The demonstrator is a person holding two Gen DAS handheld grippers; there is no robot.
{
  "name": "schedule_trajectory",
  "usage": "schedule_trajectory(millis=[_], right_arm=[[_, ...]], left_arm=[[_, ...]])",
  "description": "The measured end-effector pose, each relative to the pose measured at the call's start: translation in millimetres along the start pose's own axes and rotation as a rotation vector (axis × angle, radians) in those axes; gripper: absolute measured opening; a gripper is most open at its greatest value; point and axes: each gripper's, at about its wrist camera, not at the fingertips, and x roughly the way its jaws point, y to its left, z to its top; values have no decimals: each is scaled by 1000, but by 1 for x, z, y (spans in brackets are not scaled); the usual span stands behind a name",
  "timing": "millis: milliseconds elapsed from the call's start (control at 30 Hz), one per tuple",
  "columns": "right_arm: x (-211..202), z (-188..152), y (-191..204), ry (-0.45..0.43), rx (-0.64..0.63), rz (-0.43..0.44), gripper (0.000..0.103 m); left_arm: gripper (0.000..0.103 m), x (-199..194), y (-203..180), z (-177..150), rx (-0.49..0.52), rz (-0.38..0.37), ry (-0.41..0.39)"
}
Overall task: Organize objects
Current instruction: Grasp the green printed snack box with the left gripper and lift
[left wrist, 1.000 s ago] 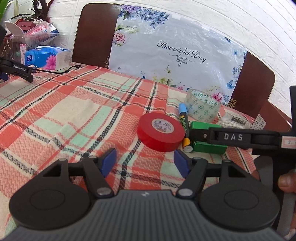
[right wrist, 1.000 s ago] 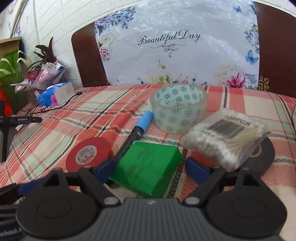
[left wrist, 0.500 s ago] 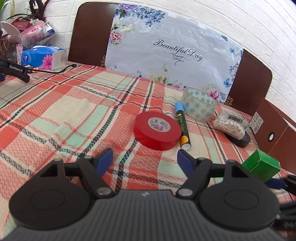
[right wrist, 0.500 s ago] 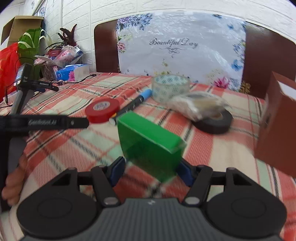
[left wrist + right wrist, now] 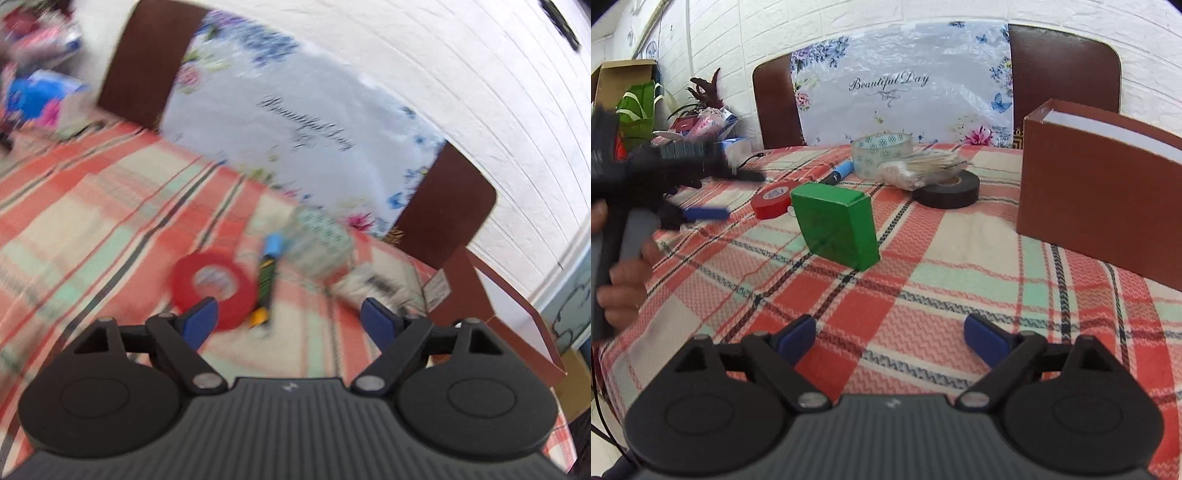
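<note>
On the desk [image 5: 942,258], the red tape roll [image 5: 772,197] lies flat at the left. Right of it the green box [image 5: 836,223] stands tilted on edge, its broad face toward the camera. Half a second ago that box sat clamped between the right fingers; now it rests free on the cloth. The marker [image 5: 267,280] points away, blue cap far. The brown box [image 5: 1100,188] stands at the right. The left hand-held gripper [image 5: 290,323] and the right hand-held gripper [image 5: 890,338] are both spread wide, empty.
</note>
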Motion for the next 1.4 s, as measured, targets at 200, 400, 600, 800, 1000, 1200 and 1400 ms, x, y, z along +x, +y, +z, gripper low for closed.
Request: schedule_trajectory(millis=[200, 400, 600, 800, 1000, 1200, 1400], right_arm=[[-1, -3, -3, -11, 14, 9, 95], [-2, -2, -15, -18, 79, 37, 98], [-3, -1, 1, -9, 4, 41, 100], [6, 9, 26, 11, -77, 96, 99], [35, 26, 45, 50, -152, 99, 82], [7, 14, 17, 58, -89, 25, 81], [-40, -1, -39, 56, 2, -149, 81]], left_arm=[[73, 42, -43, -8, 142, 35, 164], [74, 7, -39, -50, 211, -23, 241], [74, -20, -15, -46, 90, -46, 232], [59, -8, -31, -46, 145, -113, 278], [40, 17, -43, -57, 108, -116, 361], [40, 26, -88, -72, 184, -200, 432], [42, 42, -173, -100, 329, -358, 486]])
